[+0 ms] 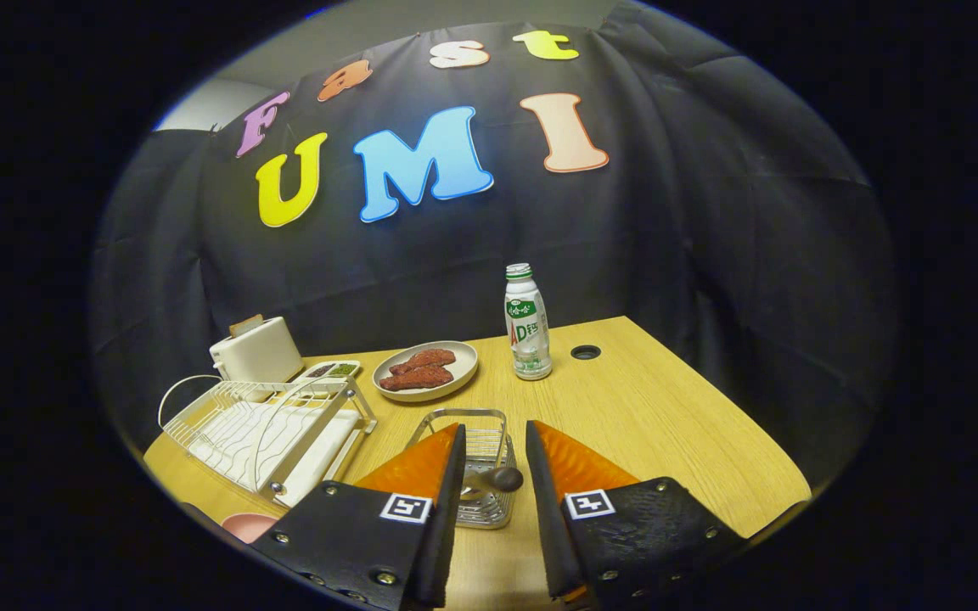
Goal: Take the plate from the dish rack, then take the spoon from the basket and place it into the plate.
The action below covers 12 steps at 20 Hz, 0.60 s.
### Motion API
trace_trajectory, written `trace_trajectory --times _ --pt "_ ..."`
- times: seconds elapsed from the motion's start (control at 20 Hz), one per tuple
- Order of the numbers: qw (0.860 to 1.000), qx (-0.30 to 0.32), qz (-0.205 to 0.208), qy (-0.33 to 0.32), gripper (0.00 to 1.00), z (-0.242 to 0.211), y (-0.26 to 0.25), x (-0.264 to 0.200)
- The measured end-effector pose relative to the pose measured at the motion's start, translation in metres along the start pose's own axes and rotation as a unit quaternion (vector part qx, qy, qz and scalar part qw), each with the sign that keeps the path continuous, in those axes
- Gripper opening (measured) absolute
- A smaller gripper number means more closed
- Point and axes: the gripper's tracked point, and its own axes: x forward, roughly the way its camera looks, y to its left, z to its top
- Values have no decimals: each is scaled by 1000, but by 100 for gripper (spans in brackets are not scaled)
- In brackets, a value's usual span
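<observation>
- Gripper (495,450) hanging w/ fingers spread apart, gripping nothing, just above wire basket (476,458).
- Sitting between the fingers: dark spoon handle (502,479), spoon lying in basket, handle end sticking toward right finger, not touching either finger as far as can tell.
- Peeking out beside left finger, near table edge: pink plate (247,526), mostly hidden.
- Standing left of basket on wooden table (667,424): white dish rack (264,428), no dishes showing in it.
- Resting beyond basket: beige oval dish (425,371) carrying two reddish meat pieces (417,369).
- Sitting behind rack: white toaster (255,350), small seasoning tray (332,370) just beside it.
- Standing right of dish: white drink bottle (527,322) w/ green cap, upright; round cable hole (585,351) near it.
</observation>
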Motion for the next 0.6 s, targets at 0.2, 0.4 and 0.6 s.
trace_trajectory --times 0.2,0.4,0.6 --pt "1000 -7 -3 3 20 2 2 7" --pt "999 -33 -4 10 12 12 17 -1" --pt "999 -46 5 11 6 31 29 -9"
